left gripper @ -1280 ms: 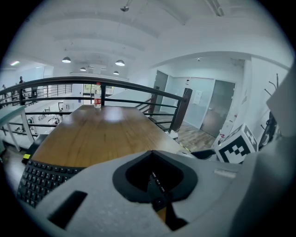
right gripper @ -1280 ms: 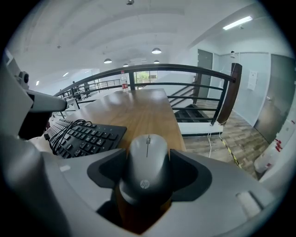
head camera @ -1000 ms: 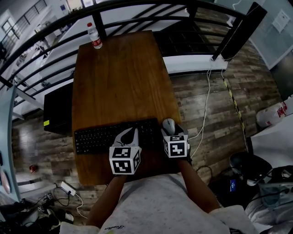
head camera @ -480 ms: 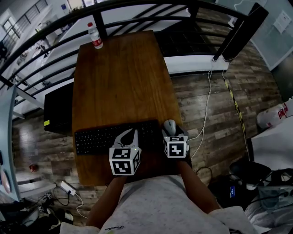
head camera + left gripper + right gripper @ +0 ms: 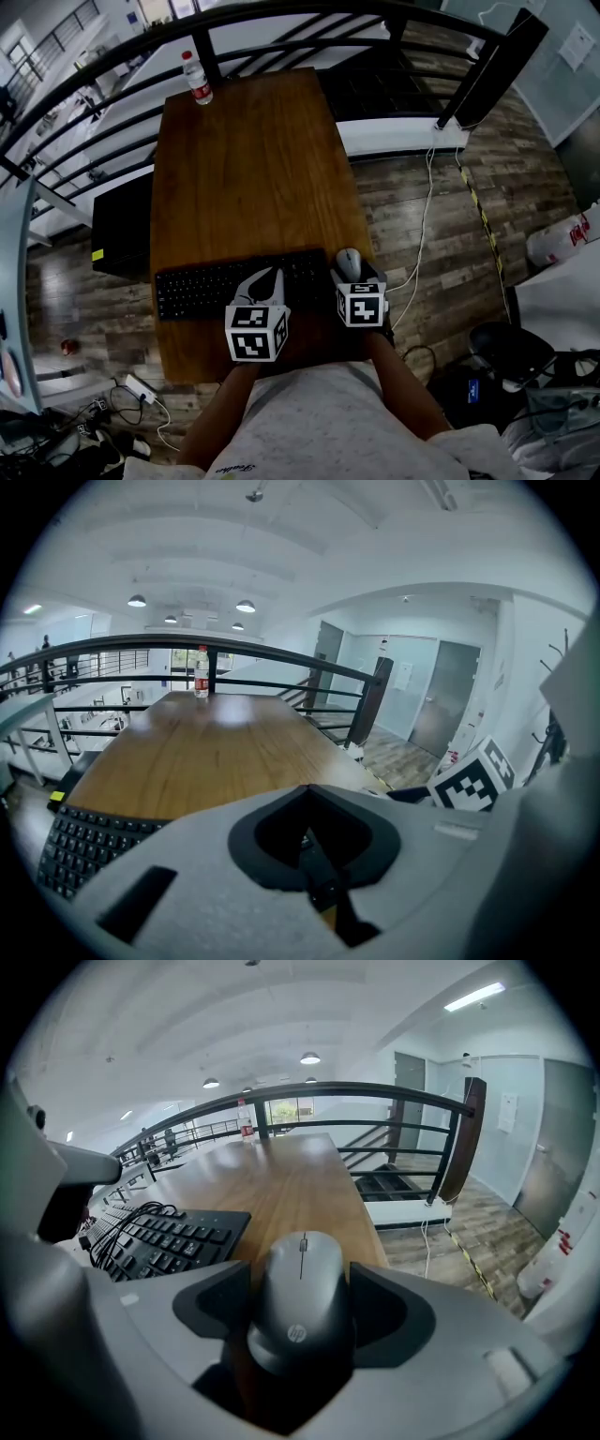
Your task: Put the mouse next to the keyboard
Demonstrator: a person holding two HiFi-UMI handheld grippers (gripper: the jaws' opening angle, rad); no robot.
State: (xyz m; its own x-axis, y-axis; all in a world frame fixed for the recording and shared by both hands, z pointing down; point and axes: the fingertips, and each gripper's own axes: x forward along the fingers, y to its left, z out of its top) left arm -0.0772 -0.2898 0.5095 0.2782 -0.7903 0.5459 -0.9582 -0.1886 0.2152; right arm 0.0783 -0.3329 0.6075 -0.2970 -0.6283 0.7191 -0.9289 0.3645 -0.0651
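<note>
Right gripper view: right hand-held gripper (image 5: 300,1283) is closed on the mouse (image 5: 302,1305), one pad against each flank, open only as wide as the mouse body. Keyboard (image 5: 167,1235) lies just to the left of the mouse, with a narrow strip of wood between them.

Head view: mouse sits near the table's (image 5: 253,169) near right corner, just off the keyboard's right end and close to the right edge. Can't tell if it rests on the wood or hangs just above it. Left hand-held gripper (image 5: 314,855) has its jaws together with nothing in them, over the keyboard's near side. Bottle (image 5: 197,77) stands at the far left corner, well apart.

Placement looks about done; release seems to be what's left.

Risks, as I judge them:
- Mouse is close to the right edge, so a sideways shove on opening could send it over.
- Pulling back before the jaws clear could drag the mouse away from the keyboard.
- If it's above the wood, letting go drops it.
</note>
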